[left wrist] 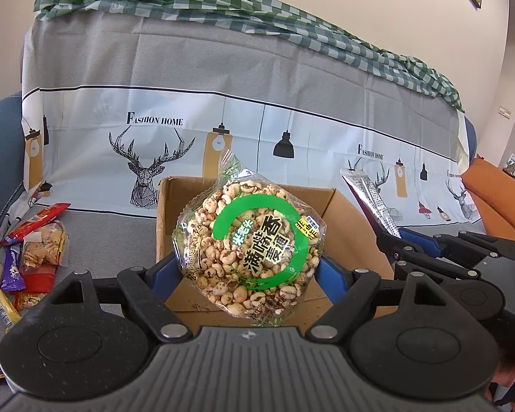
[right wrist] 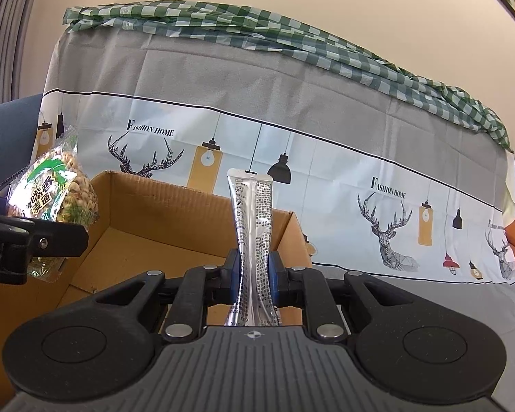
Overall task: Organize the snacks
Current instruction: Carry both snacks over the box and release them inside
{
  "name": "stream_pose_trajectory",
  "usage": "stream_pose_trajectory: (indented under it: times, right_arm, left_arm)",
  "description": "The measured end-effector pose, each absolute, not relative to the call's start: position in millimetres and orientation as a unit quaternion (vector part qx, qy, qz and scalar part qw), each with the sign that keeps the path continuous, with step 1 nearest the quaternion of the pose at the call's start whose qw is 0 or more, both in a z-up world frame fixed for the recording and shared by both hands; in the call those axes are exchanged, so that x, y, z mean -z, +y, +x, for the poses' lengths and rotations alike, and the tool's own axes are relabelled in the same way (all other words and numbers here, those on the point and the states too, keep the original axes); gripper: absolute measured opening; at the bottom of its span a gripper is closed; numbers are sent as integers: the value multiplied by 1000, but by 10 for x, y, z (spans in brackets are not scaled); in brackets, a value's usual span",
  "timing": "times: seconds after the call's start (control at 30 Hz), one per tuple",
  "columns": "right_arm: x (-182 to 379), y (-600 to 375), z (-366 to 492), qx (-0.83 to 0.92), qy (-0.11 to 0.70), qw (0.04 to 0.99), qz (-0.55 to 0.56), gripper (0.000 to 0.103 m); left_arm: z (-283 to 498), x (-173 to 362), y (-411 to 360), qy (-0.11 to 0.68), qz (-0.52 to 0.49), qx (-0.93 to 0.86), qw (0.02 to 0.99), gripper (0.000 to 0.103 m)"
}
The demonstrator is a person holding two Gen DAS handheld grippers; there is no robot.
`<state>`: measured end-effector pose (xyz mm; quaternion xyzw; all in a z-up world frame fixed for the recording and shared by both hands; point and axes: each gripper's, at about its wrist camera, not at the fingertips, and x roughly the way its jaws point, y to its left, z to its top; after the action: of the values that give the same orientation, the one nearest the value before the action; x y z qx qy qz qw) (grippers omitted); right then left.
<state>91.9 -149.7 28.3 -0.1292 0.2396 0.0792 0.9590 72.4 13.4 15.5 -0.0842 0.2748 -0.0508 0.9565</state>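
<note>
1. Left gripper (left wrist: 249,267), black with blue pads: jaws spread wide, the pads pressed against both sides of a clear plastic bag of puffed grain snacks with a green ring label (left wrist: 249,247). The bag is held upright above the open brown cardboard box (left wrist: 346,213).
2. Right gripper (right wrist: 254,276), same build: jaws drawn almost fully together, pinching a slim silver foil sachet printed with black text (right wrist: 254,226) at its narrowed middle. The sachet stands upright, its top edge above the far wall of the cardboard box (right wrist: 175,206).
3. Cardboard box: flaps open, interior bare where visible; it rests on a grey cloth-covered surface (left wrist: 113,233), near its middle, both grippers at the box's near side.
4. Loose pile of wrapped snacks (left wrist: 27,257): red, purple and yellow packets and a clear bag of biscuits lie on the cloth at the left edge, apart from the box.
5. Backdrop: a grey and white cloth printed with deer heads and hanging lamps (left wrist: 154,158), a green checked cloth (left wrist: 257,10) bunched along its top.
</note>
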Motion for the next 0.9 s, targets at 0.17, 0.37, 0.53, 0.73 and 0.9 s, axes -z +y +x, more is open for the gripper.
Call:
stream_pose_trajectory:
  times: [0.17, 0.37, 0.53, 0.73, 0.9]
  right_arm:
    - [-285, -1505, 918, -80, 238, 959, -130, 18]
    - [-286, -1506, 919, -80, 239, 959, -132, 18]
    - [-286, -1500, 916, -80, 239, 959, -132, 18]
    - [-286, -1497, 915, -79, 239, 959, -132, 18]
    - [-285, -1503, 918, -81, 239, 958, -133, 18]
  left_arm:
    - [725, -161, 132, 274, -84, 51, 957, 86]
    - [726, -166, 128, 274, -84, 51, 957, 86]
    - [726, -164, 130, 274, -84, 51, 957, 86]
    - [727, -162, 132, 274, -84, 51, 957, 86]
    - [727, -164, 133, 273, -84, 52, 957, 86]
